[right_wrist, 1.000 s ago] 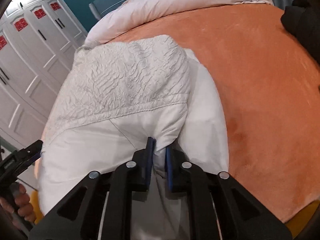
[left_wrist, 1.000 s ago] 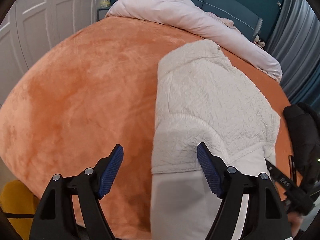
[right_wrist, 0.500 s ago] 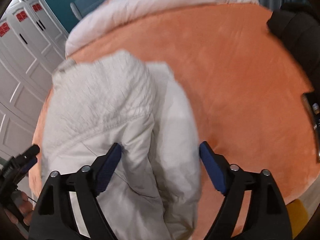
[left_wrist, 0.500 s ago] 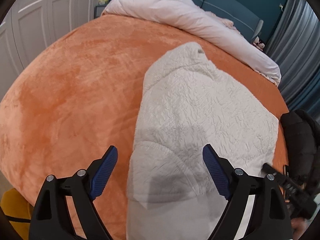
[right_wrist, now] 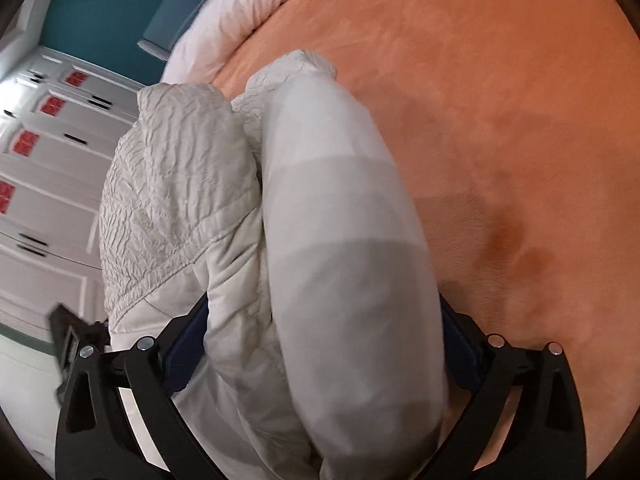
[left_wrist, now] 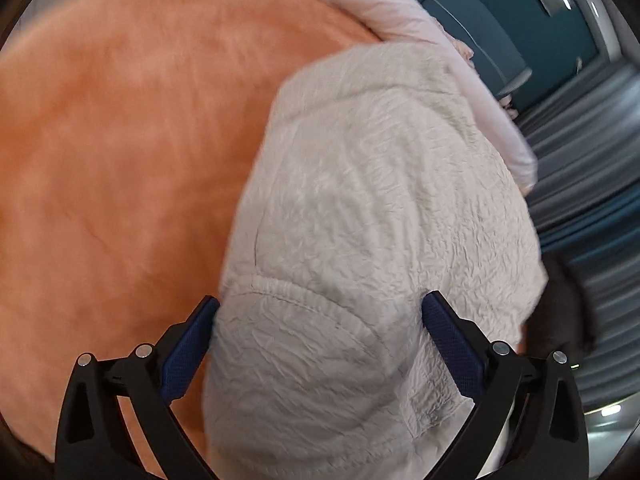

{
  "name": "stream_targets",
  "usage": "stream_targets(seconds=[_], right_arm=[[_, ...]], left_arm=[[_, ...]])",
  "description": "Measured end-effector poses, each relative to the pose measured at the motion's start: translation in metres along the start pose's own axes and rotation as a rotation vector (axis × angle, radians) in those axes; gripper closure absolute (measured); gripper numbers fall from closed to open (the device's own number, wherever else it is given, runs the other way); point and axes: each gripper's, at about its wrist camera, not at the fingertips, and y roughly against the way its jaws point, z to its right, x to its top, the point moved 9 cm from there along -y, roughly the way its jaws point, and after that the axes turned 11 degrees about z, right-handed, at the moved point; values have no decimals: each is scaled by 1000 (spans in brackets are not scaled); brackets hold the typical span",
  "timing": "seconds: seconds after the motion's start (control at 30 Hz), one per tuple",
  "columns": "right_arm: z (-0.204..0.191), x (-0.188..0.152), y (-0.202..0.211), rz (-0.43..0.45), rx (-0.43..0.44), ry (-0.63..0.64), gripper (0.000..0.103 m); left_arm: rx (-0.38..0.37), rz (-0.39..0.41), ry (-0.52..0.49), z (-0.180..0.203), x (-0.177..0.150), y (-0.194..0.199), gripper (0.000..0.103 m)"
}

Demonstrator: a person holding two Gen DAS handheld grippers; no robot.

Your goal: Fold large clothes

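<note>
Orange bedspread [left_wrist: 120, 152] carries the white jacket [left_wrist: 360, 220]; left gripper [left_wrist: 320, 320] and right gripper [right_wrist: 320, 336] gape, straddling it

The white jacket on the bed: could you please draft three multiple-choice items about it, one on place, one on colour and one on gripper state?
1. Where does the white jacket lie?
A. on the orange bedspread
B. on a chair
C. on the floor

2. What colour are the pads on the gripper fingers?
A. red
B. blue
C. yellow

3. How do the jaws of both grippers stand?
A. both pinched shut on a thin edge
B. one open, one shut
C. both spread wide around the jacket's bulk

Answers:
1 A, since the orange bedspread lies under the jacket in both views.
2 B, since the pads are dark blue.
3 C, since the left gripper and the right gripper each have one finger on either side of the folded bundle.
</note>
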Motion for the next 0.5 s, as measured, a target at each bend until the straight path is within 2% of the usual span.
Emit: stream_targets(seconds=[0.03, 0.07, 0.1, 0.13, 0.2, 0.27, 0.37, 0.47, 0.5], right_arm=[[-3, -1, -2, -11, 22, 6, 12], [-11, -3, -5, -21, 54, 5, 28], [-18, -3, -5, -20, 85, -3, 39], [-22, -2, -1, -12, 88, 15, 46], [-37, 1, 10, 25, 85, 84, 70], [-56, 4, 16, 56, 114, 110, 75], [-104, 10, 35, 154, 163, 220, 75], [-144, 27, 45, 233, 216, 265, 75], [-157, 37, 43, 250, 245, 261, 72]], left_arm=[[-33, -20, 22, -1, 0, -2, 5], [-54, -29, 25, -1, 1, -2, 6], [-67, -26, 21, 1, 2, 0, 12], [-80, -19, 14, 6, 3, 4, 15], [-96, 6, -32, 19, 6, 13, 26], [-127, 49, -92, 38, 13, 27, 32], [-176, 109, -170, 62, 29, 49, 36], [-212, 207, -253, 84, 61, 78, 36], [-221, 243, -264, 88, 78, 87, 36]])
